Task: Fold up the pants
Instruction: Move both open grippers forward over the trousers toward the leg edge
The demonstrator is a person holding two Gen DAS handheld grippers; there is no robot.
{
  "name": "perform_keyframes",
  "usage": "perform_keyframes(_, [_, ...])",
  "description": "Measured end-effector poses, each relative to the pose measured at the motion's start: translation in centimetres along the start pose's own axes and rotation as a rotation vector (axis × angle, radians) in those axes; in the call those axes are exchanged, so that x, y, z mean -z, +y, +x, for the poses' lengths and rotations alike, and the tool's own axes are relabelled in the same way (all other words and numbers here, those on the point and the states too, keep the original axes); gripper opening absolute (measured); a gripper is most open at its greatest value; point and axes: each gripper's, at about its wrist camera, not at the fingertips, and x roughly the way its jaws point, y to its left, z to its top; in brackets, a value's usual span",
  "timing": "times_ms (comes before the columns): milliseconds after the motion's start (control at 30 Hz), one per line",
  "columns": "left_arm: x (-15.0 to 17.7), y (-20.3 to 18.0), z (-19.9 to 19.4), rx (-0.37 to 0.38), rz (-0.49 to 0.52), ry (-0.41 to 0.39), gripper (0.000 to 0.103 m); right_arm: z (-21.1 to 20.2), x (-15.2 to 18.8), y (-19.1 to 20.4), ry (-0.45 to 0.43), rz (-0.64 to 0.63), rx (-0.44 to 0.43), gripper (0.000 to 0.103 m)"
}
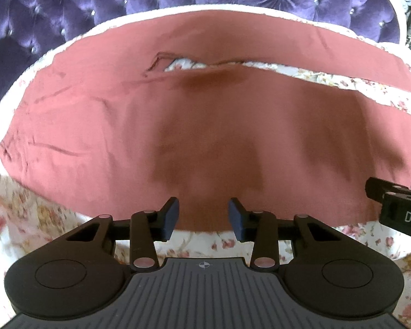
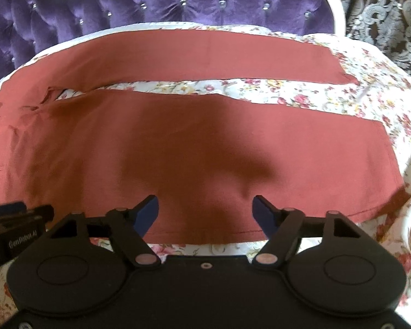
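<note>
Rust-red pants (image 1: 194,126) lie spread flat on the floral bedsheet (image 1: 27,213), 2 legs running rightward with a strip of sheet between them, below the purple tufted headboard (image 2: 178,8). The left gripper (image 1: 202,213) hangs over the near hem, jaws apart, nothing pinched. The right gripper (image 2: 205,213) beside it does likewise, blue pads (image 2: 149,213) wide over the near leg's edge.
</note>
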Motion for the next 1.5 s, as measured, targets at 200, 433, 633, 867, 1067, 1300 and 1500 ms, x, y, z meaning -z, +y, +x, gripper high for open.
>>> perform_keyframes(200, [-2.4, -0.2, -0.5, -0.018, 0.050, -0.060, 0.039, 0.3, -2.3, -0.2, -0.016, -0.023, -0.070, 0.068])
perform_keyframes(433, [-6.1, 0.0, 0.1, -0.017, 0.036, -0.091, 0.039, 2.2, -6.4, -0.6, -0.032, -0.078, -0.101, 0.068])
perform_keyframes(633, [-8.3, 0.0, 1.4, -0.051, 0.049, -0.106, 0.039, 4.3, -8.7, -2.1, -0.044, -0.040, -0.118, 0.063])
perform_keyframes(867, [-8.8, -0.2, 2.9, -0.047, 0.053, -0.084, 0.039, 6.1, -9.3, -3.1, -0.013, 0.047, -0.169, 0.063])
perform_keyframes(1067, [-8.8, -0.1, 3.2, -0.046, 0.052, -0.074, 0.039, 6.1, -9.6, -3.3, 0.001, 0.103, -0.171, 0.063])
perform_keyframes(1300, [-9.7, -0.3, 3.6, -0.036, 0.044, -0.066, 0.039, 5.9, -11.1, -2.8, -0.012, 0.055, -0.140, 0.063])
perform_keyframes(1500, [-11.9, 0.1, 4.5, -0.039, 0.022, -0.066, 0.039, 7.2, -15.8, -3.2, -0.052, -0.039, -0.123, 0.065])
